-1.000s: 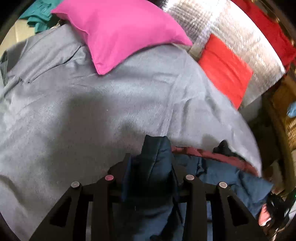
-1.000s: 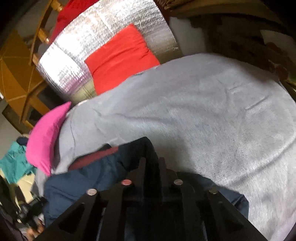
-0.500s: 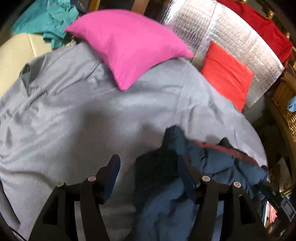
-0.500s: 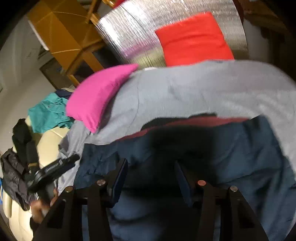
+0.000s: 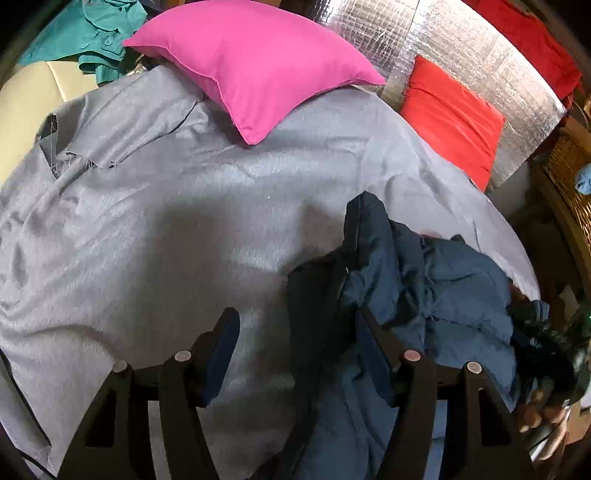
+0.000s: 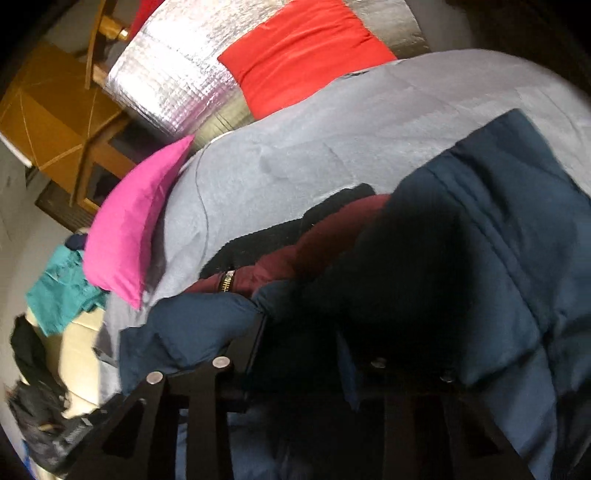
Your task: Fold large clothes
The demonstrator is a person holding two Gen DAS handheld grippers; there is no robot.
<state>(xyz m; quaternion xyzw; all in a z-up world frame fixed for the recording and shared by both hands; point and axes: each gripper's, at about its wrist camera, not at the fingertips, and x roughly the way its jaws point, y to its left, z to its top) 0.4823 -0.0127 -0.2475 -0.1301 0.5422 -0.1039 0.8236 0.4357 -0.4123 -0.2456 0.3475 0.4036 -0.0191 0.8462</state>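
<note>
A dark blue padded jacket (image 5: 436, 295) with a maroon lining (image 6: 332, 236) lies bunched on a grey bed cover (image 5: 147, 221). In the left wrist view it is at the lower right, one sleeve end standing up. My left gripper (image 5: 295, 332) is open, its fingers spread wide over the jacket's left edge and holding nothing. My right gripper (image 6: 299, 339) is open over the jacket (image 6: 480, 240), which fills the lower right of that view. A zip pull (image 6: 227, 280) shows at the lining's edge.
A pink pillow (image 5: 255, 59) lies at the head of the bed, beside a red cushion (image 5: 450, 114) against a silver foil panel (image 5: 443, 40). Teal clothing (image 5: 92, 33) is heaped on a cream surface to the left. A wicker basket (image 5: 569, 177) stands right of the bed.
Both grippers have let go of the jacket and opened. The jacket has dropped onto the bed cover. The left gripper has drawn back a little.
</note>
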